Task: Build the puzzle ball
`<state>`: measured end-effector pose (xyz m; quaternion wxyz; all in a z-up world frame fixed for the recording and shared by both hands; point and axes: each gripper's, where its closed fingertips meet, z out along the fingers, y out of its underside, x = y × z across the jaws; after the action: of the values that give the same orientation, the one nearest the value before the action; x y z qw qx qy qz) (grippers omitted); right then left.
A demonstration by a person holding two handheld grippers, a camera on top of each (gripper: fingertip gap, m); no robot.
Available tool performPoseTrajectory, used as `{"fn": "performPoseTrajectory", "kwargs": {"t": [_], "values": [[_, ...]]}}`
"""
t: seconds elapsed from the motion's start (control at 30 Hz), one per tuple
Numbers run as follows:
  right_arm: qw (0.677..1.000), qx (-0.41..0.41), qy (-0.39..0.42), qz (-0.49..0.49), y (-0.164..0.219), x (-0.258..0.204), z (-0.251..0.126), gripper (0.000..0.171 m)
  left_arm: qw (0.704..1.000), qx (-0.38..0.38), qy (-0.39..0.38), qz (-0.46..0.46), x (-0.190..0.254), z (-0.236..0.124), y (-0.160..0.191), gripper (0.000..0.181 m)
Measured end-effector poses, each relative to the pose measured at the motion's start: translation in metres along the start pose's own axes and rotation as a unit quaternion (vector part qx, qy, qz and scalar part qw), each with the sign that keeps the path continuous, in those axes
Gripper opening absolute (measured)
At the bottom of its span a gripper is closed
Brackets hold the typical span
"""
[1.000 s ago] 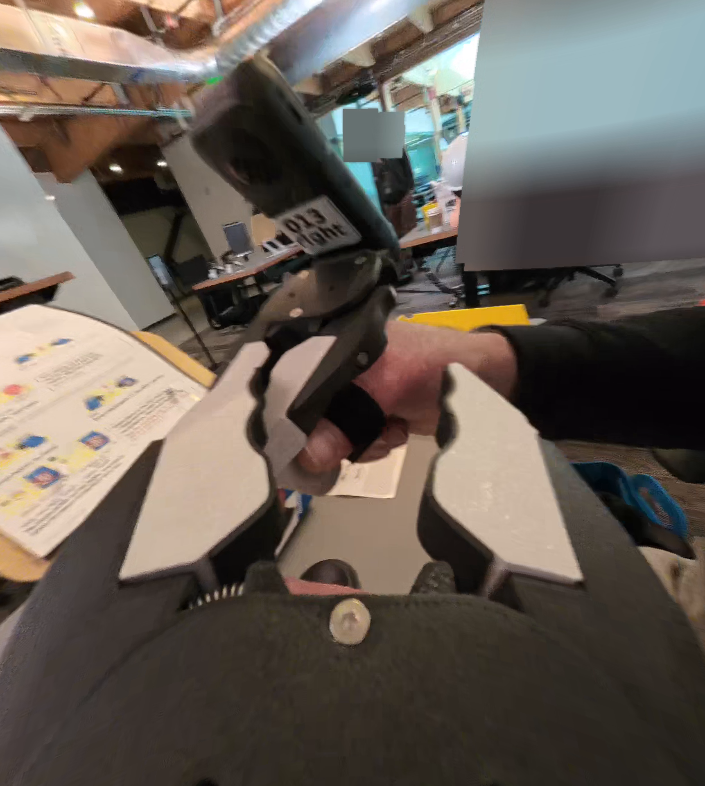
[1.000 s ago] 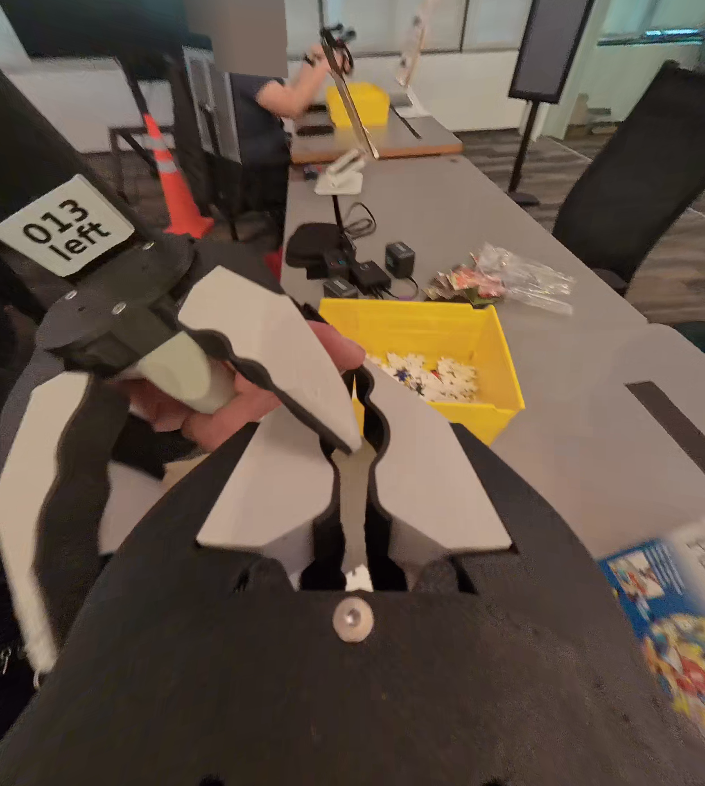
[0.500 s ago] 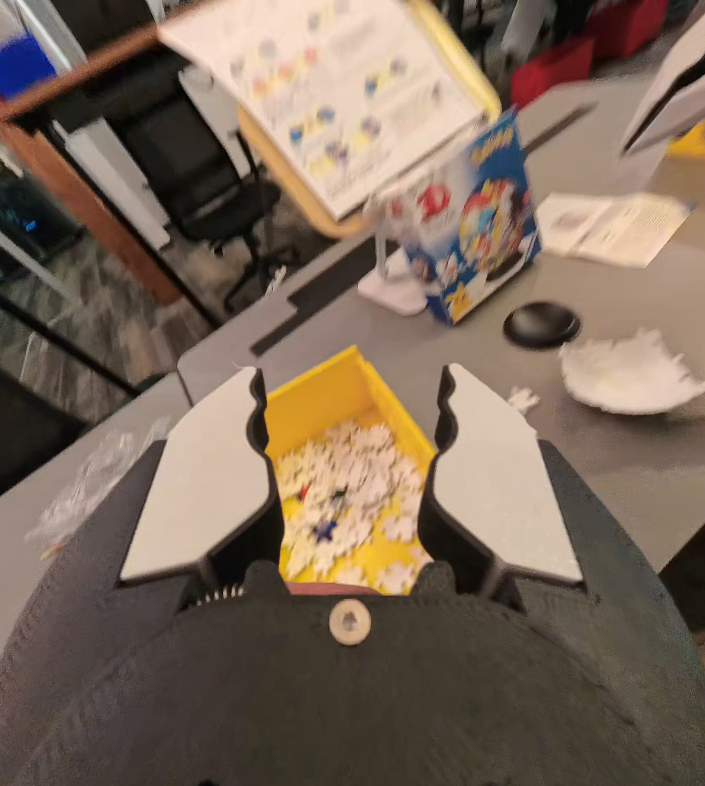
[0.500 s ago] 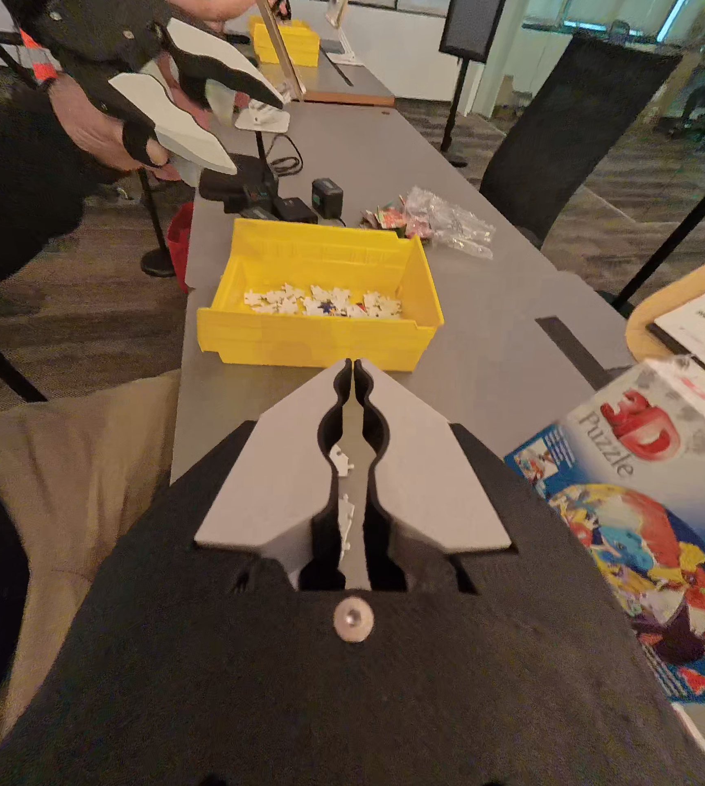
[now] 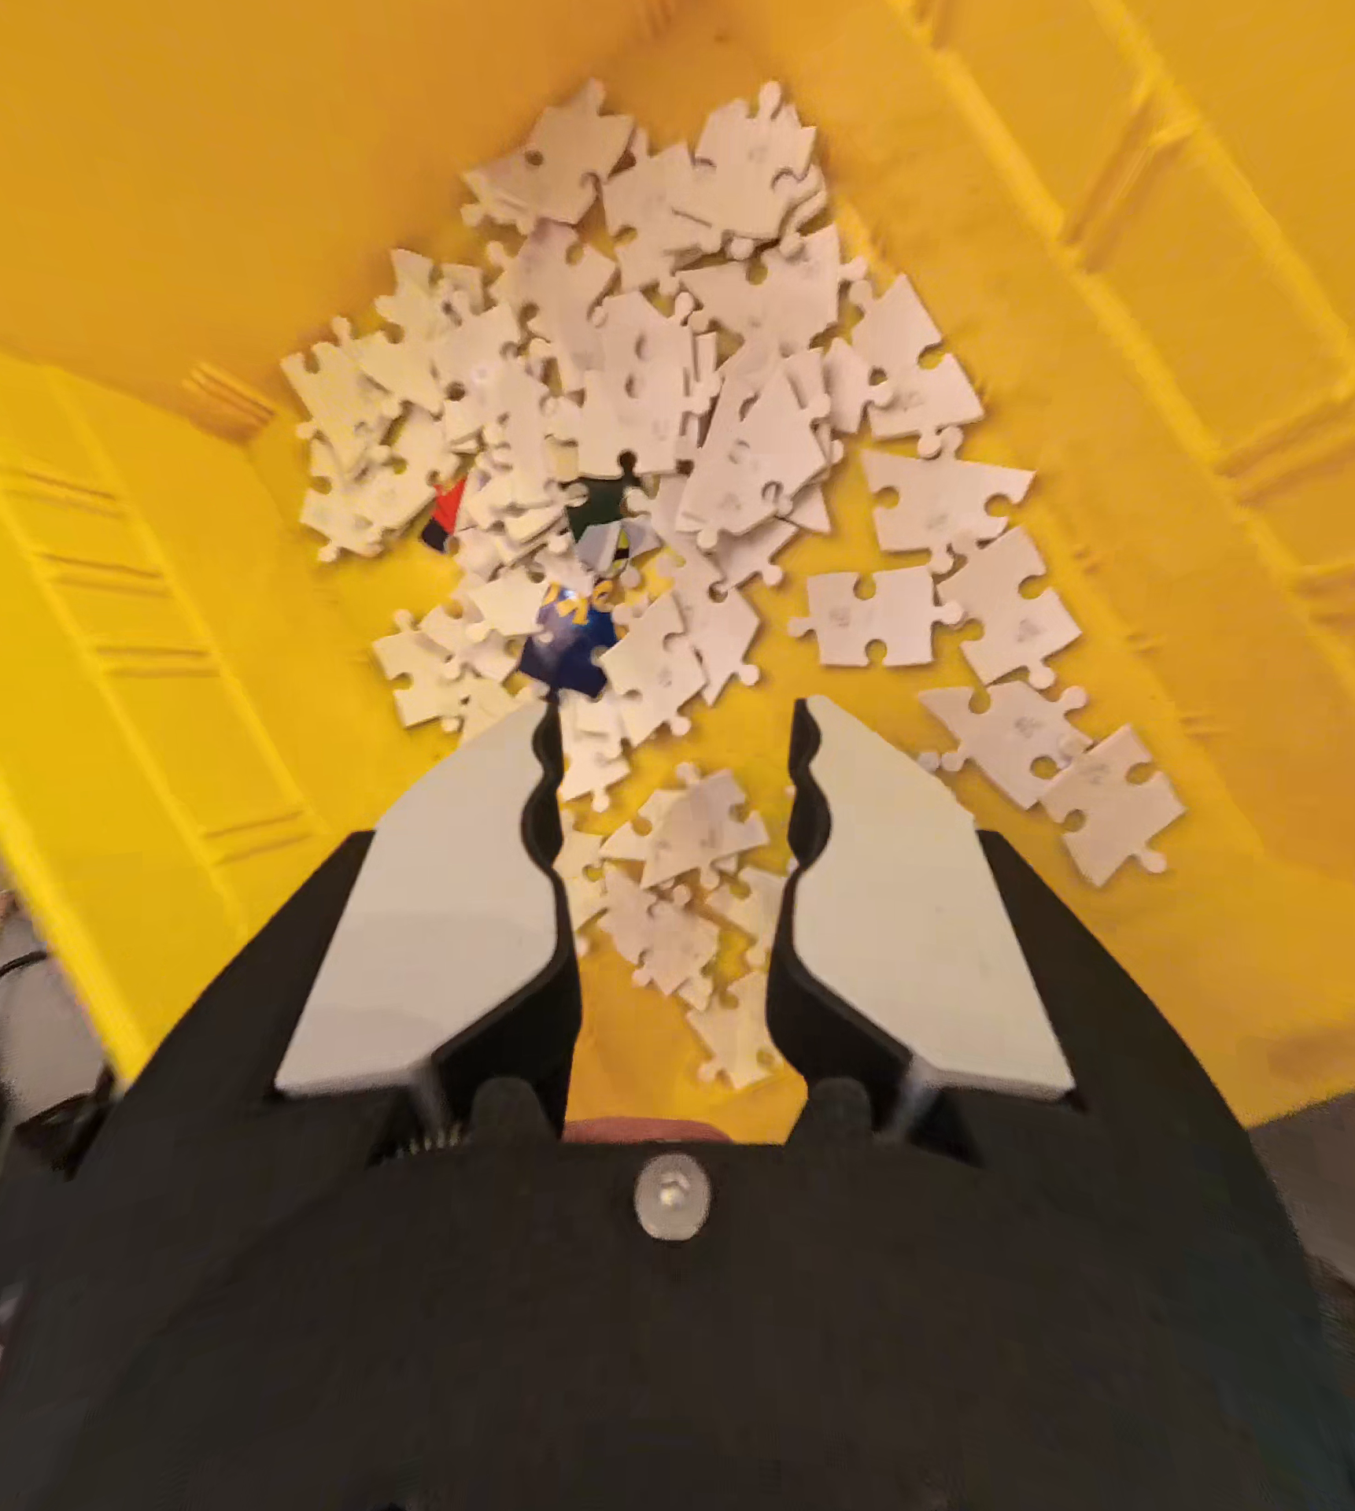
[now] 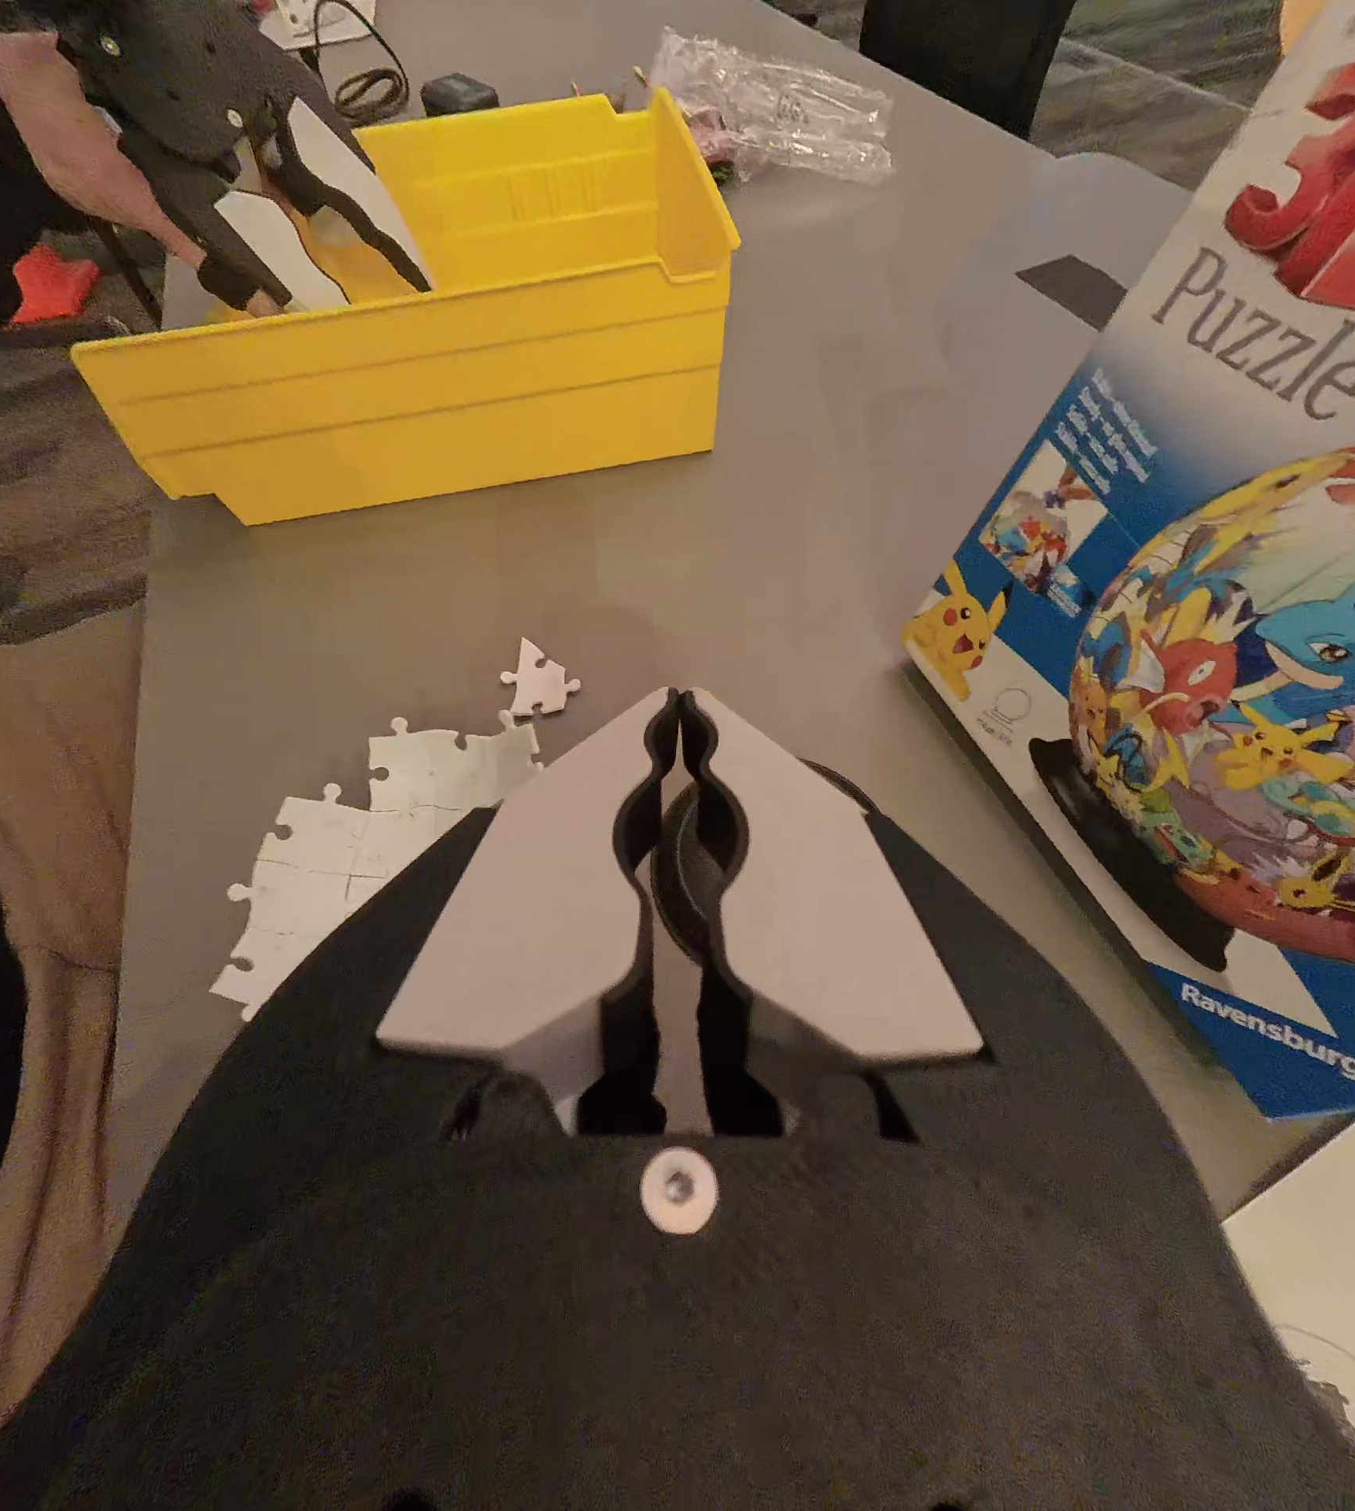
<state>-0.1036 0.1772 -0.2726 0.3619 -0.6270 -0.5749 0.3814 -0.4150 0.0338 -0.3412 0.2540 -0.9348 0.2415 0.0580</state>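
My left gripper (image 5: pixel 674 711) is open and empty, low inside the yellow bin (image 5: pixel 167 245), just above a heap of loose puzzle pieces (image 5: pixel 658 392). Most lie white side up; a blue one (image 5: pixel 568 646) lies by the left fingertip. The right wrist view shows the left gripper (image 6: pixel 384 294) dipping into the bin (image 6: pixel 445 409). My right gripper (image 6: pixel 678 695) is shut, with nothing seen in it, and hangs over the grey table. A joined white section of the puzzle ball (image 6: pixel 347 850) lies to its left. A single loose piece (image 6: pixel 535 683) lies just beyond that.
A black round stand (image 6: pixel 690 867) shows under the right gripper's fingers. The colourful puzzle box (image 6: pixel 1230 572) stands at the right. A clear plastic bag (image 6: pixel 772 106) and cables lie behind the bin. White paper (image 6: pixel 1353 1308) lies at the lower right. The grippers' ends are close to 35 centimetres from one another. The single loose piece (image 6: pixel 535 683) lies some 15 centimetres from my right tips, 25 centimetres from my left tips.
My left gripper swung away from the right gripper and down into the yellow bin, staying open. My right gripper moved down over the table near the joined section and stand, staying shut.
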Motion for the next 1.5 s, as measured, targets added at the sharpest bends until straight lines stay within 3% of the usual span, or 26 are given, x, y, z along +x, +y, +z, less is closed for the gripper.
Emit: {"fn": "performPoseTrajectory", "kwargs": {"t": [0.17, 0.27, 0.5, 0.53, 0.73, 0.9, 0.97, 1.13, 1.23, 1.37, 1.5], "values": [[1.000, 0.015, 0.002, 0.015, -0.014, 0.022, 0.003, 0.000, 0.997, -0.079, -0.003, -0.012, -0.011, 0.032, 0.013, 0.044], [1.000, 0.014, 0.013, 0.004, -0.020, 0.028, 0.006, 0.000, 0.996, -0.067, 0.026, -0.056, -0.006, 0.036, 0.009, 0.028], [1.000, 0.001, 0.022, -0.011, -0.023, 0.032, 0.016, 0.000, 0.989, -0.094, 0.108, -0.034, 0.031, 0.008, 0.033, 0.027], [1.000, 0.002, 0.023, -0.012, -0.023, 0.032, 0.017, 0.000, 0.988, -0.101, 0.114, -0.024, 0.034, 0.002, 0.038, 0.037], [1.000, -0.008, 0.013, -0.017, -0.019, 0.026, 0.024, 0.000, 0.998, -0.053, 0.025, -0.038, -0.007, -0.004, 0.022, 0.045], [1.000, -0.012, 0.013, -0.020, -0.016, 0.026, 0.024, 0.000, 0.997, -0.078, 0.006, -0.014, -0.021, 0.028, 0.012, 0.043], [1.000, -0.011, 0.014, -0.019, -0.016, 0.028, 0.022, 0.000, 0.996, -0.081, 0.005, -0.024, -0.024, 0.038, 0.010, 0.030], [1.000, -0.007, 0.019, -0.013, -0.013, 0.036, 0.017, 0.000, 0.996, -0.074, -0.006, -0.046, -0.026, 0.040, 0.006, 0.022], [1.000, -0.005, 0.018, -0.008, -0.012, 0.038, 0.016, 0.000, 0.997, -0.046, -0.007, -0.069, -0.029, 0.032, -0.001, 0.006], [1.000, -0.006, 0.017, -0.006, -0.010, 0.039, 0.014, 0.000, 0.991, -0.003, 0.070, -0.116, -0.009, 0.022, -0.011, 0.002], [1.000, -0.007, 0.016, -0.004, -0.010, 0.039, 0.014, 0.000, 0.967, 0.029, 0.177, -0.183, 0.017, 0.014, -0.017, 0.013]]}}
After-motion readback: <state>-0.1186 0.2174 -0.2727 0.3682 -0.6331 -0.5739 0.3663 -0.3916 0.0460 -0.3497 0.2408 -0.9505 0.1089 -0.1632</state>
